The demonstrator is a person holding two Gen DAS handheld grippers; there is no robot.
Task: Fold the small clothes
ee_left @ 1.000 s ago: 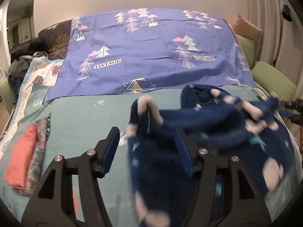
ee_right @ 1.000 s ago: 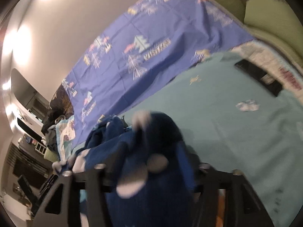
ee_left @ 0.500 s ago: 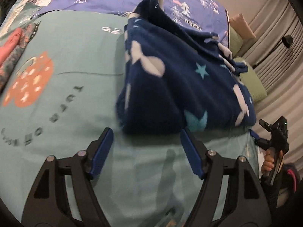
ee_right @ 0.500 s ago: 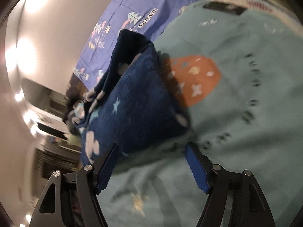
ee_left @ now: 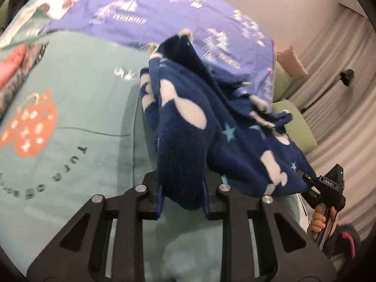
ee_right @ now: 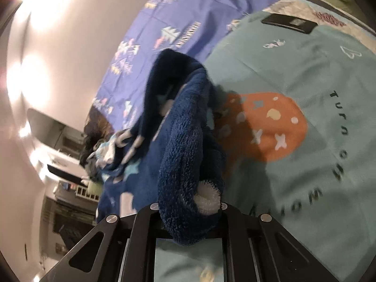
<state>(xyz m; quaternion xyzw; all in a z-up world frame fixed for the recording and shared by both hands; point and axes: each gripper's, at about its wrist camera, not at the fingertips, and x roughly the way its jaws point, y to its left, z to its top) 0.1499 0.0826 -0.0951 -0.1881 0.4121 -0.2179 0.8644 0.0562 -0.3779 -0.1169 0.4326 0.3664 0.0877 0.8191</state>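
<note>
A dark blue fleece garment (ee_left: pixel 235 141) with white shapes and light stars lies bunched on the teal bedspread (ee_left: pixel 89 98). In the left wrist view, my left gripper (ee_left: pixel 183 197) has a thick fold of the garment's near edge between its blue pads, and its jaws are closing on it. The right wrist view shows my right gripper (ee_right: pixel 190 213) shut on another bunched corner of the same garment (ee_right: pixel 183 141), a white patch right at the jaws. That right gripper (ee_left: pixel 326 188), held by a hand (ee_left: pixel 319 221), also appears at the garment's far right edge.
A purple blanket (ee_left: pixel 164 16) with tree prints covers the far part of the bed. Folded pink and patterned clothes (ee_left: pixel 14 65) sit at the left. Green cushions (ee_left: pixel 296 122) and a curtain line the right side. A flat black object (ee_right: pixel 289 23) lies on the bedspread (ee_right: pixel 305 70).
Half a second ago both grippers stood open just short of the garment on the bed. Now both have moved forward and closed on its near edge.
</note>
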